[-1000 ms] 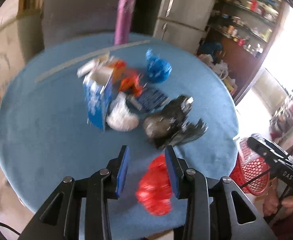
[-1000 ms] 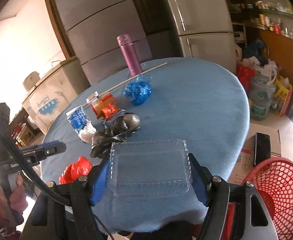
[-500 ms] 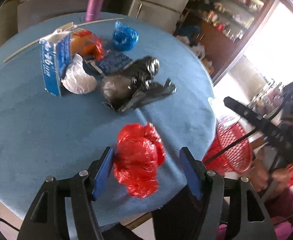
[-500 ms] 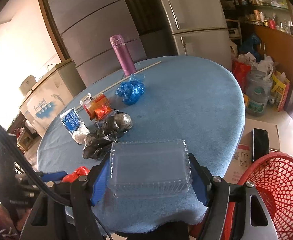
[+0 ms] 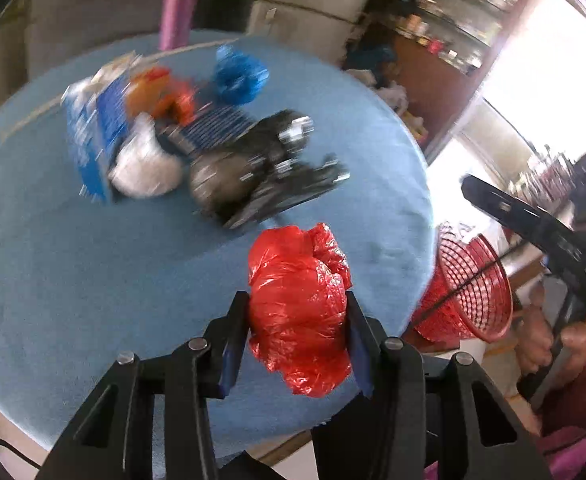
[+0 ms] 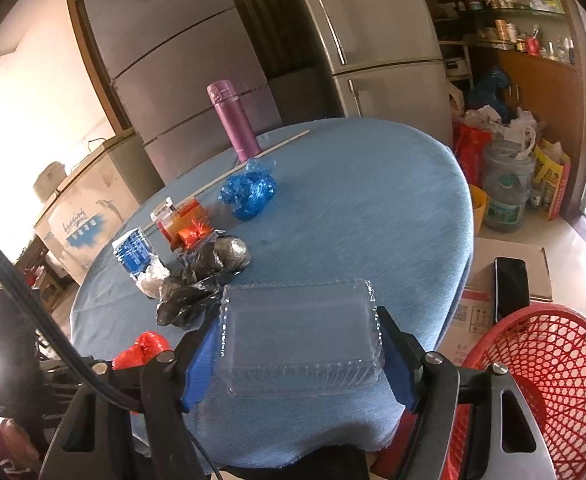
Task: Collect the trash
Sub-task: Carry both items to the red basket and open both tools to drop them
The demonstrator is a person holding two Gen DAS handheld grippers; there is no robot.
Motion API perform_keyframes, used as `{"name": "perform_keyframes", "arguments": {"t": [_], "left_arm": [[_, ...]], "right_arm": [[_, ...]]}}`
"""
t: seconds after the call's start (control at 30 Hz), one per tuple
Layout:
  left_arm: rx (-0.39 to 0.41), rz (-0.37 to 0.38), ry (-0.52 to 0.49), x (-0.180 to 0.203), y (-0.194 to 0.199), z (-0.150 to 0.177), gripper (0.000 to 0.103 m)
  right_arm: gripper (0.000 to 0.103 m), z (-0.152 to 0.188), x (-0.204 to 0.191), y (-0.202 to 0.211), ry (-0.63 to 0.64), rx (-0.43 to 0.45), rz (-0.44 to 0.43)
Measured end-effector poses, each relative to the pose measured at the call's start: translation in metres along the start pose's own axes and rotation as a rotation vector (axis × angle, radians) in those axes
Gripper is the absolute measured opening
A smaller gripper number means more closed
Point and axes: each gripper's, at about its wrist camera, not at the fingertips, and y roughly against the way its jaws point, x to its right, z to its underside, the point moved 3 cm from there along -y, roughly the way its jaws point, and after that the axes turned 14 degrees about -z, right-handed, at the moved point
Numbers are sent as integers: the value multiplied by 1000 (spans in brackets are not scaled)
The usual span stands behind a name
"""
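Observation:
My left gripper [image 5: 297, 312] is shut on a crumpled red plastic bag [image 5: 299, 304], held just above the near edge of the blue round table [image 5: 53, 280]. My right gripper [image 6: 299, 344] is shut on a clear plastic clamshell box [image 6: 299, 330] over the table's near edge. A red mesh basket [image 6: 533, 380] stands on the floor at the right; it also shows in the left wrist view [image 5: 469, 292]. On the table lie a black bag [image 6: 201, 280], a blue bag [image 6: 249, 192], a blue carton [image 6: 135, 250], orange wrappers [image 6: 187, 224] and a white wad [image 6: 153, 280].
A purple flask [image 6: 233, 120] stands at the table's far side beside a thin white rod [image 6: 253, 156]. Fridges stand behind. A cardboard box with a phone [image 6: 511, 288] sits on the floor near the basket. Bags and a jug stand by the cupboard.
My left gripper has closed onto the red bag and lifted it off the cloth. My right gripper still holds the clear box, almost unmoved.

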Motion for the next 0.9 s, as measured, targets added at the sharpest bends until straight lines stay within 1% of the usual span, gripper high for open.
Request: {"name": "perform_keyframes", "arguments": {"t": [0.1,0.23,0.27,0.4,0.53,0.57,0.63,0.73,0.8,0.83,0.87,0.9], "left_arm": [[36,37,-93,29,12,-14,47],[62,102,-226,77,18,-33,47],[63,126,-267,93,16,-38,47],[56,205,-372,148,7,-52,47],[26,238,-467,198,-14,-60,47],[7,248,-489,210,-22,-63,47],[-34,272,-525,233,-34,-66,47],[-78,281,-567,263,-45,-64,47],[-95,274,-581,274,-54,-63,50],[-111,272,-588,281,-60,-64,54],[-125,273,-592,286,-65,-62,62],[-137,271,-596,289,-69,-60,64]], "right_arm": [[74,-1,10,12,-19,18,20],[74,4,42,43,-72,46,92],[74,8,53,53,-96,54,117],[74,25,95,91,-189,85,204],[75,43,135,125,-277,126,263],[76,48,145,132,-306,135,265],[76,55,167,141,-377,141,234],[77,63,189,148,-442,148,203],[78,68,199,153,-506,172,151],[79,72,204,156,-540,187,129],[79,74,209,158,-570,196,116],[79,76,212,158,-583,198,113]]}}
